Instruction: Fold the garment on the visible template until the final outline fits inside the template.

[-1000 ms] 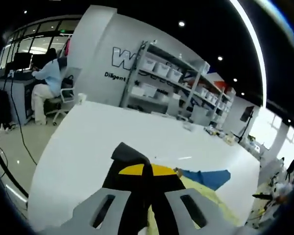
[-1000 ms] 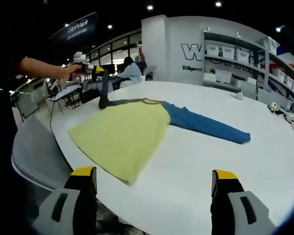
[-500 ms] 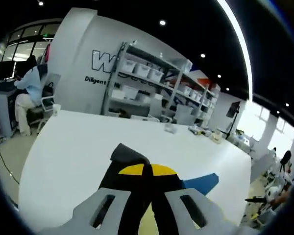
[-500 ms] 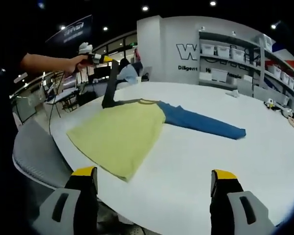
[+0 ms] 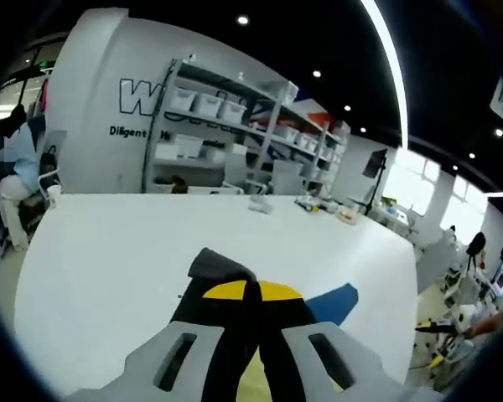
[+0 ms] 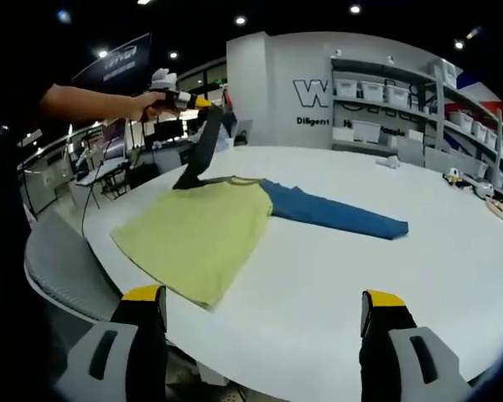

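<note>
A shirt with a yellow body (image 6: 193, 239) lies flat on the white round table (image 6: 335, 285). Its blue sleeve (image 6: 335, 216) stretches out to the right and also shows as a blue sleeve tip (image 5: 335, 301) beyond the left jaws. The dark sleeve (image 6: 203, 155) is lifted off the table, with my left gripper (image 6: 193, 101) shut on its end in a person's hand. In the left gripper view the left gripper (image 5: 251, 291) pinches that dark sleeve (image 5: 222, 266). My right gripper (image 6: 264, 297) stands open near the table's near edge, clear of the shirt. I cannot make out a template outline.
A grey chair (image 6: 63, 264) stands at the table's left edge. Small items (image 6: 478, 186) sit on the far right of the table. Shelves with bins (image 5: 226, 126) line the back wall. A seated person (image 5: 12, 180) works at a desk beyond the table.
The left gripper has raised the dark sleeve higher and carried it rightward over the shirt's collar. The left view has swung to the right. The right gripper stays open.
</note>
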Tool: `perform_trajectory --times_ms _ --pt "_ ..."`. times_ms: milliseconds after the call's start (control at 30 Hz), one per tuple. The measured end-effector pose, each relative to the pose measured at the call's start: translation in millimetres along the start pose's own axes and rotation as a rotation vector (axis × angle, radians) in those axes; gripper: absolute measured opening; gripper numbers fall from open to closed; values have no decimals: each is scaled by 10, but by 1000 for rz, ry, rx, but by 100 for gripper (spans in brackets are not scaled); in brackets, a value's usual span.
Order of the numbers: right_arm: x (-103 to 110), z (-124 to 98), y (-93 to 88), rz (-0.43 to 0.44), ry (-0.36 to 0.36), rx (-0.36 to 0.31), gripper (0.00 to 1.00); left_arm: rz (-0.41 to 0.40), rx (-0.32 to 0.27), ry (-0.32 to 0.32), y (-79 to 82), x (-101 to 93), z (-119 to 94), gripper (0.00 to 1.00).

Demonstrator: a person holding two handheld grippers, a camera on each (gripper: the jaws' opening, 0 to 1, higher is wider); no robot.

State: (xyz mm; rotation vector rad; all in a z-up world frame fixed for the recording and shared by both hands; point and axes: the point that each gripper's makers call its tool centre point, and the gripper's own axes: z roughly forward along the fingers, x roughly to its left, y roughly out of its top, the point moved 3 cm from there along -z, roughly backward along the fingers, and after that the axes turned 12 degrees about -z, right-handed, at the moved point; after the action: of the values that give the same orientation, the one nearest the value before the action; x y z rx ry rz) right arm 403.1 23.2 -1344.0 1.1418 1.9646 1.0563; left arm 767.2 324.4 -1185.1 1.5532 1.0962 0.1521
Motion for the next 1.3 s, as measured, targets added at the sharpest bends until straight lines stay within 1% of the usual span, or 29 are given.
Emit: perform_trajectory --times_ms 133,233,333,467,600,633,733,867,1000,1100,1167,1200,1233,1300 --pt "-10 -35 -43 6 -3 6 94 4 35 -3 -163 -63 138 0" --pt "1 -46 -72 -9 1 21 94 2 62 2 -250 -53 233 0" --pt "9 -46 -86 -12 7 25 94 25 84 9 -356 -93 303 0" --pt "47 -32 -78 -27 20 28 94 12 106 22 -468 -93 392 0" --pt "78 -11 -51 -24 27 20 94 -42 125 25 -620 -116 534 0" --pt "69 -7 -34 -24 22 13 94 -42 135 26 -678 -116 600 0" --pt "48 -10 47 -17 17 -7 94 -36 162 20 -799 -154 694 1" --pt "-14 -8 107 -21 11 -21 94 -27 207 17 -980 -189 766 1" --pt "-98 -20 98 -9 -9 -23 94 -37 235 19 -1166 -230 839 1" --pt "-115 -29 77 2 -10 -20 94 -37 245 14 -1242 -277 896 1" --pt "-123 -35 72 6 -11 -18 94 -54 281 -11 -1338 -328 930 1" --pt "-126 -36 76 8 -11 -20 94 -46 295 -23 -1379 -346 941 1" --pt "-130 -35 83 10 -10 -22 94 -17 307 -38 -1418 -366 950 1" --pt "-135 -26 100 5 -7 -24 94 75 303 -70 -1436 -391 958 3"
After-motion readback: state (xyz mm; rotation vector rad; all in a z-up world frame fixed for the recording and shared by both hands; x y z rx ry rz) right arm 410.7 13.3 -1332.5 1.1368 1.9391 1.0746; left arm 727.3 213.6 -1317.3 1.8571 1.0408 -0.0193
